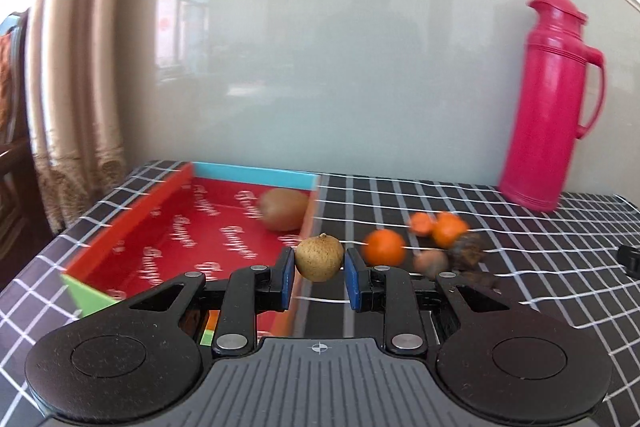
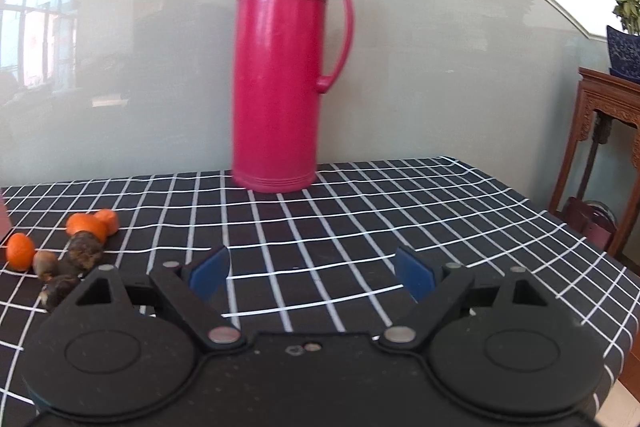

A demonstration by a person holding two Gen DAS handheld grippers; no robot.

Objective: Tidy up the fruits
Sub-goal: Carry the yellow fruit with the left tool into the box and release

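a small tan fruit (image 1: 319,257) is clamped at its widest girth by the left gripper (image 1: 319,277). it is judged light, with a thin brittle shell, so gentle pressure is advised. the right gripper (image 2: 311,277) is spread wide, with nothing held.

My left gripper (image 1: 319,273) holds a small tan round fruit (image 1: 319,257) between its blue pads (image 1: 286,277), above the right edge of the red tray (image 1: 168,227). One kiwi (image 1: 285,209) lies inside the tray. Oranges (image 1: 385,247) and darker fruits (image 1: 467,250) cluster on the checked worktop (image 1: 560,267). A pink thermos (image 1: 550,103) stands behind.
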